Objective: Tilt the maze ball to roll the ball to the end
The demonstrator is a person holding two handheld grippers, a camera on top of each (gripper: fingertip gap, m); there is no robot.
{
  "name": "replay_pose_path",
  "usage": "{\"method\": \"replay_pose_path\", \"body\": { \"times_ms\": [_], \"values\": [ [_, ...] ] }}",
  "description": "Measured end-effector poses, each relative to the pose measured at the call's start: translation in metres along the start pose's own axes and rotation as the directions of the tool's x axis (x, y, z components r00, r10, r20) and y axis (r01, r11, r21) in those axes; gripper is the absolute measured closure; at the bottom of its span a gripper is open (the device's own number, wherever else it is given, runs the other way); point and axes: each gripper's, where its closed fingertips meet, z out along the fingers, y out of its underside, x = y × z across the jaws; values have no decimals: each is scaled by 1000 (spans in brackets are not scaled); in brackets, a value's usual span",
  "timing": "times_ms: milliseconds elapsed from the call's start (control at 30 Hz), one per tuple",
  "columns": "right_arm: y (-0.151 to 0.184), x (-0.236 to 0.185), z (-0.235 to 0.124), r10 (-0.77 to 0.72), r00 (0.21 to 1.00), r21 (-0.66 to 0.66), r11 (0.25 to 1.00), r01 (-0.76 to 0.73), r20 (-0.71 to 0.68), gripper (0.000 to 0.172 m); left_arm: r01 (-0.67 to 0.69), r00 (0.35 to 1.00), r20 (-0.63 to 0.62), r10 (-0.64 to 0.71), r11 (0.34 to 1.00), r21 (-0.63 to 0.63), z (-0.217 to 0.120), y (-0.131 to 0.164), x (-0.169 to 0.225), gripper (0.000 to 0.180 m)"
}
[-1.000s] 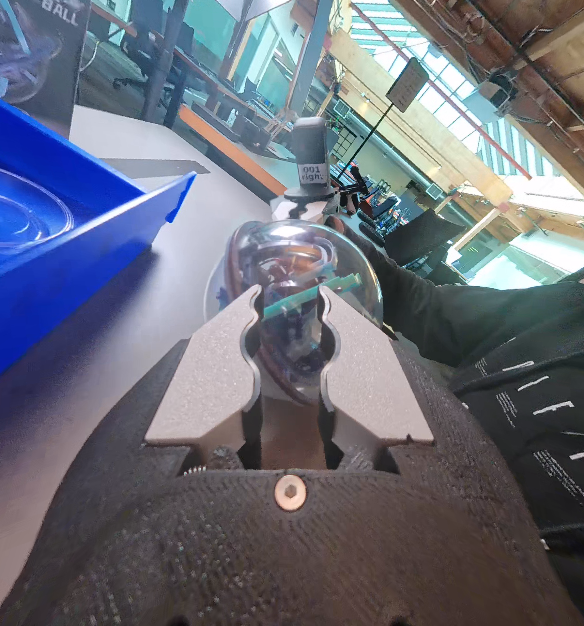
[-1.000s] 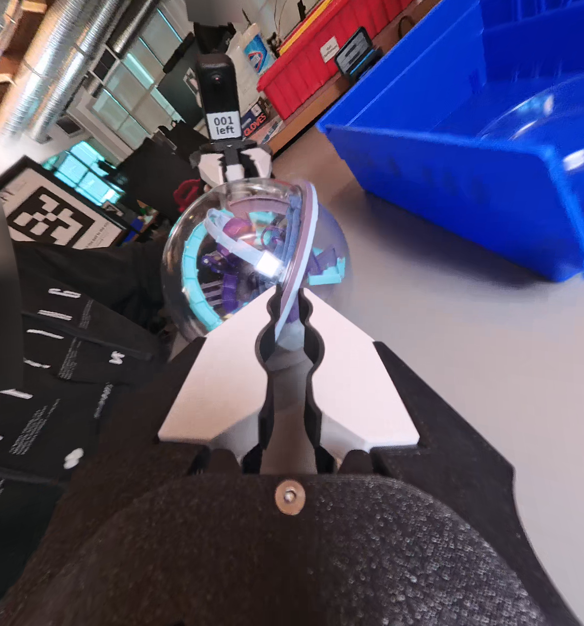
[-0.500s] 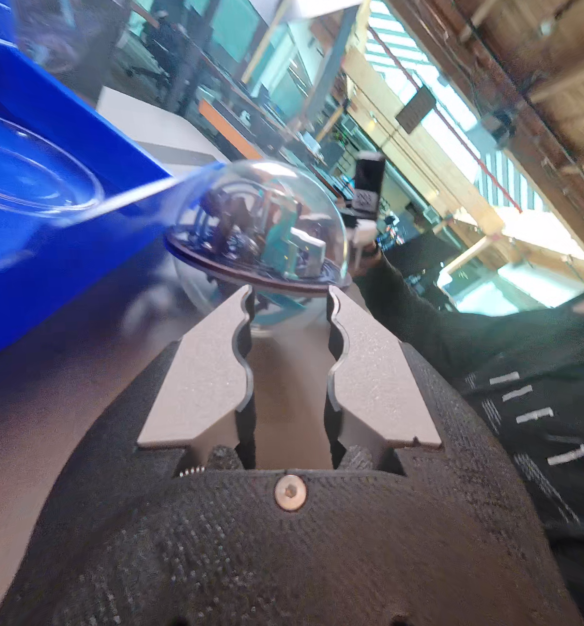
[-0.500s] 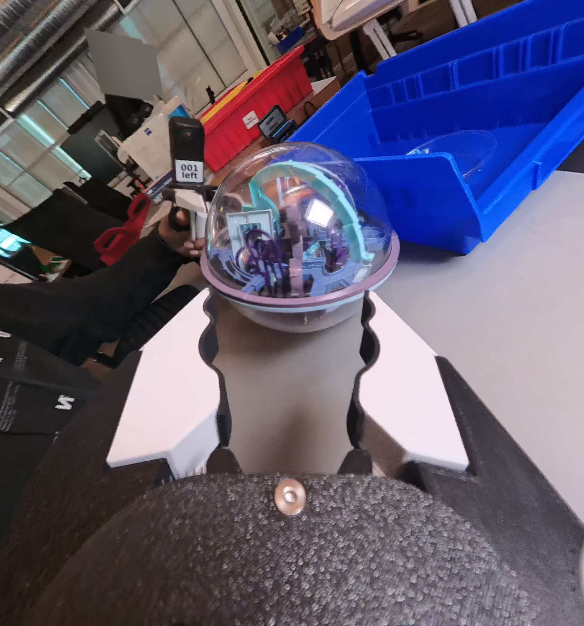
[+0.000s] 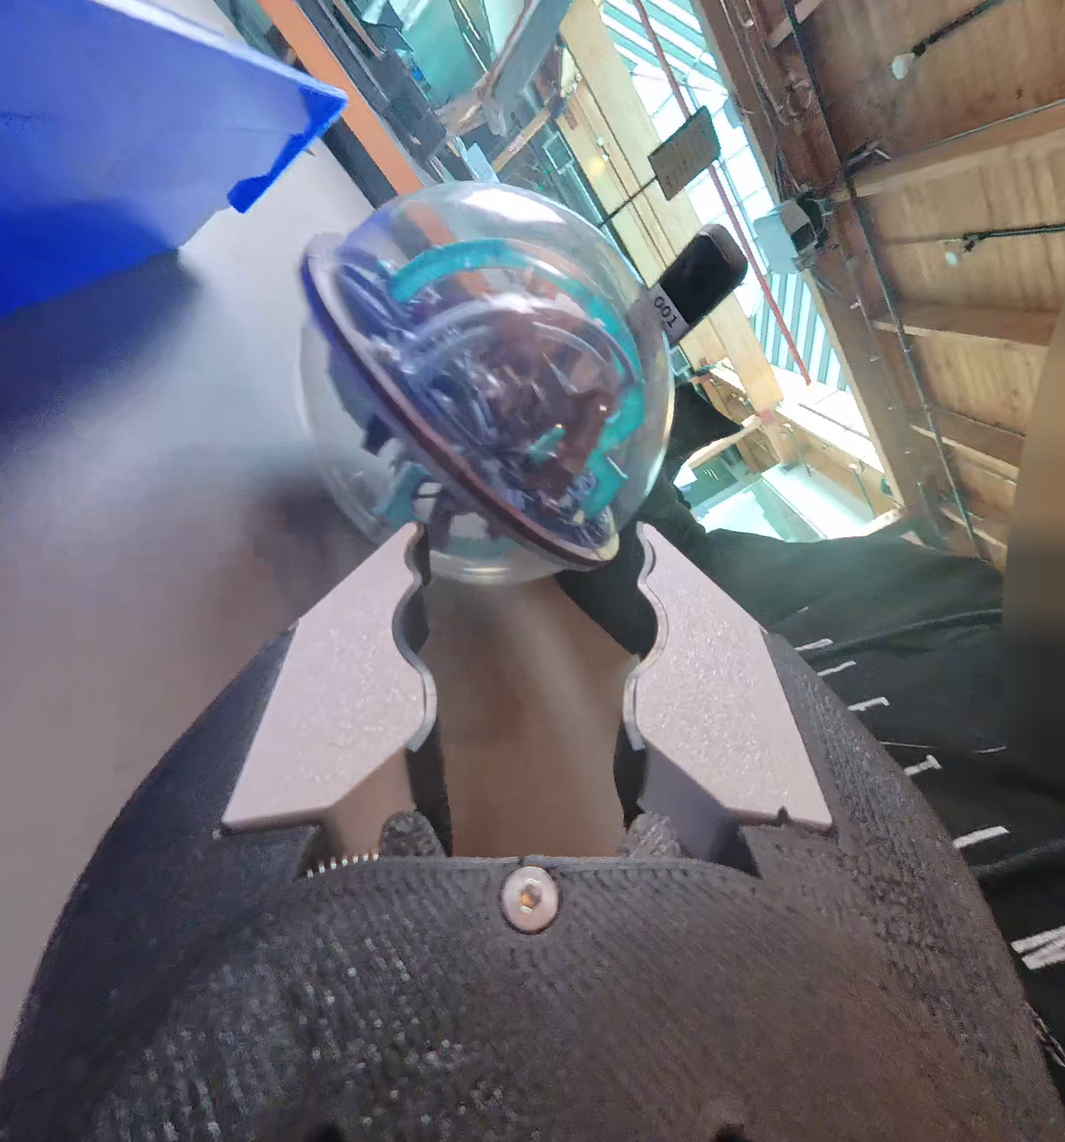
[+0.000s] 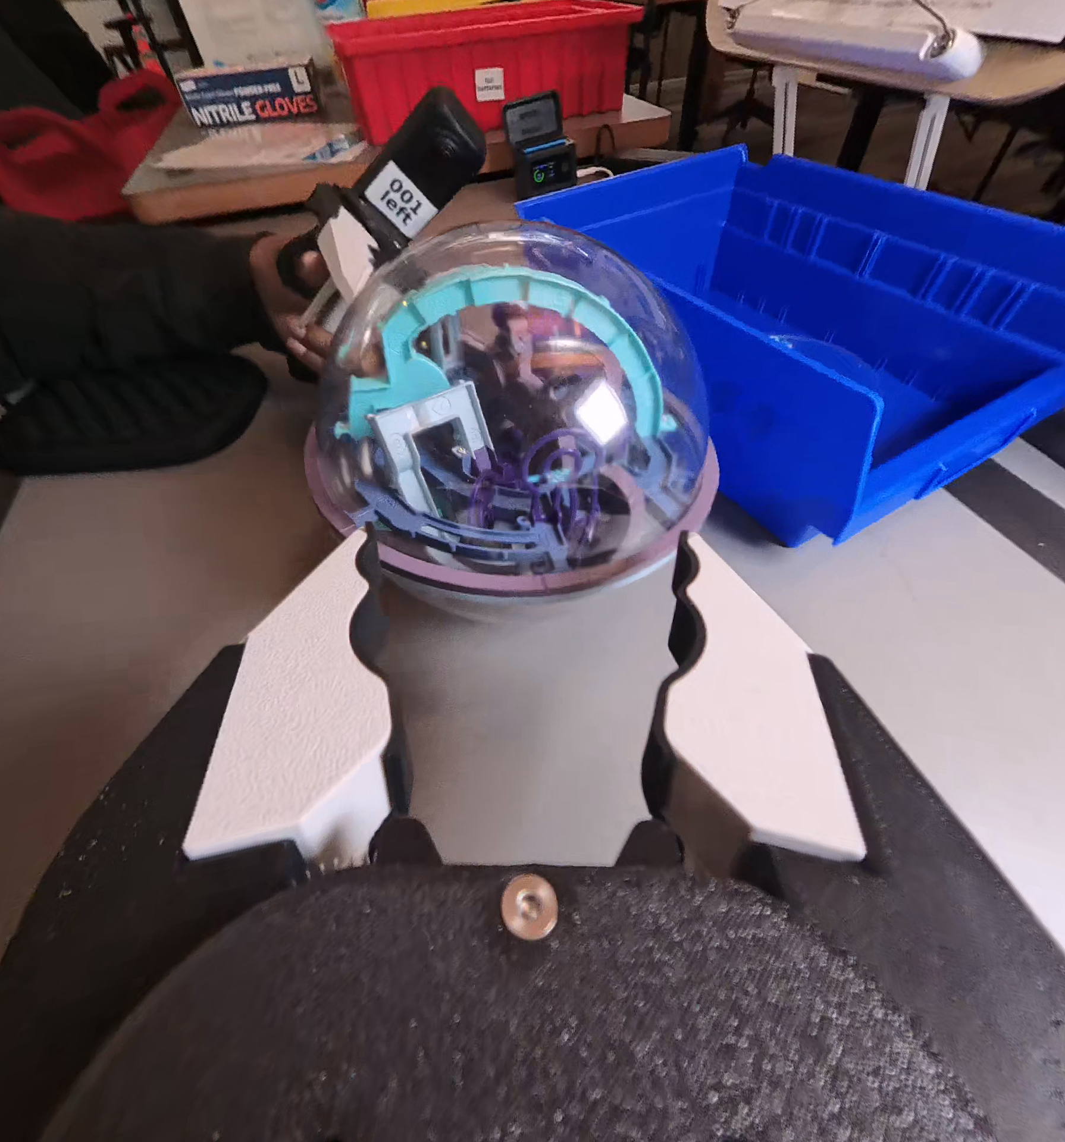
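Observation:
The maze ball, a clear sphere with teal, grey and purple tracks and a mauve ring round its middle, rests on the grey table with the ring about level. My right gripper is open wide, and the ball's near side sits just past its fingertips. In the left wrist view the ball looks tilted and blurred. My left gripper is open with the ball just beyond its tips. Each gripper also shows behind the ball in the other view: the left one and the right one.
A blue bin stands on the table to the right of the ball, and it shows at upper left in the left wrist view. A red bin and a glove box lie behind. A person's dark sleeve reaches in from the left.
Both grippers were shut on the ball's ring and have opened. The ball left both grasps, turned from ring-upright to ring-level, and now sits on the table.

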Motion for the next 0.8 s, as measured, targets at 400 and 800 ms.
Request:
{"method": "replay_pose_path", "body": {
  "times_ms": [400,800],
  "values": [
    [22,-27,-1,261,938,-14,964,-265,228,115,-40,999,-6,41,995,89,4,-12,1,159],
    [25,-24,-8,353,889,17,927,-374,291,141,-32,999,0,32,994,102,4,-9,-2,172]
  ]
}}
